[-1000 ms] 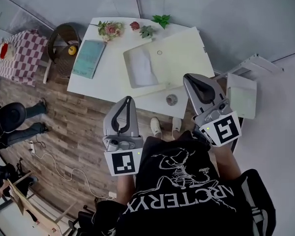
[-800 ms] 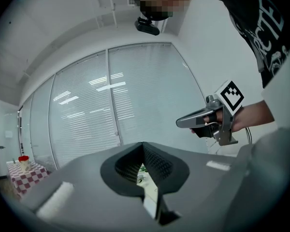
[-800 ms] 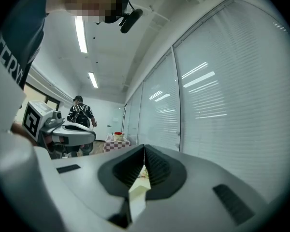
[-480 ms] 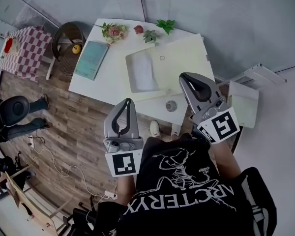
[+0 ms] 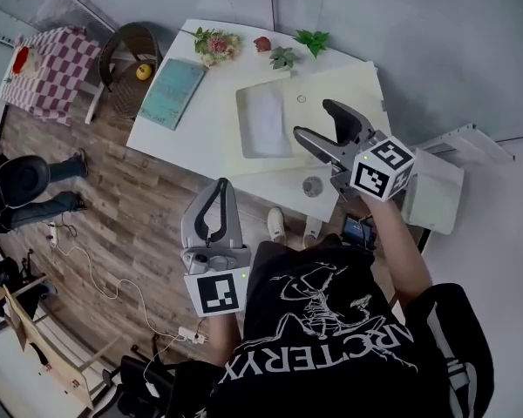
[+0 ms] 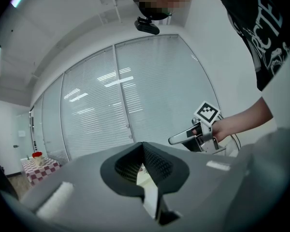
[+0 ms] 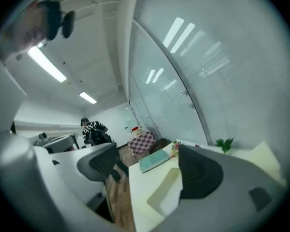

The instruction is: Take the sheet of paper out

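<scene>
A cream folder lies on the white table, and a white sheet of paper shows through its rectangular window. My right gripper hovers over the folder just right of that window; its jaws are opening with nothing between them. In the right gripper view the gripper has its two dark fingers wide apart, framing the folder's window. My left gripper is shut and empty, held off the table's near edge; its pads meet in the left gripper view, where the right gripper is also in sight.
A teal book, a flower bunch and small plants sit along the table's far side. A small round object lies near the front edge. A wicker chair, a checkered table and a white stand surround it.
My right gripper swung forward from beside the table to above the folder, rolled onto its side, and its jaws went from shut to open. The left gripper barely shifted.
</scene>
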